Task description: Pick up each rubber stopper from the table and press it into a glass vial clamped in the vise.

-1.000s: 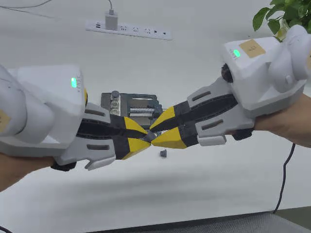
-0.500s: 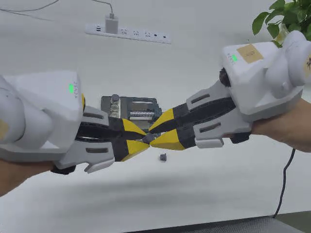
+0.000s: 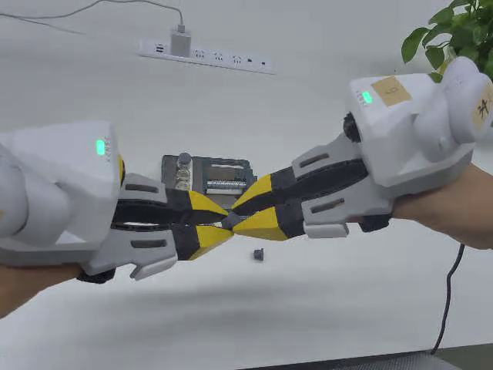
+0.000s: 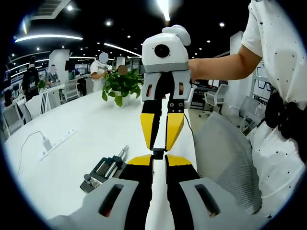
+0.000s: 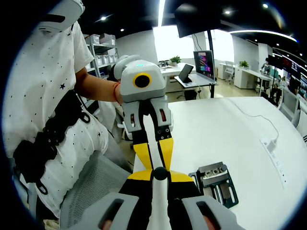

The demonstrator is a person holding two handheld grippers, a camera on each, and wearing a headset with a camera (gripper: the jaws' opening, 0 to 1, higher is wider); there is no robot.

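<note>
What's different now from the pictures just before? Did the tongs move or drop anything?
Almost nothing. The left tongs and right tongs seem to have drifted slightly toward the person's left, still closed tip to tip on the stopper; nothing was let go. Most of the shift is the head camera moving. The spare stopper on the table and the vise stayed put.

The left tool (image 3: 225, 222) reaches in from the left and the right tool (image 3: 236, 220) from the right, both held level above the desk, meeting tip to tip; each is gripped by a bare hand, the left hand (image 3: 35, 279) low, the right hand (image 3: 443, 210) slightly higher. Both pairs of jaws are drawn nearly together, pinching one small dark rubber stopper (image 5: 160, 173) between the touching tips.
</note>
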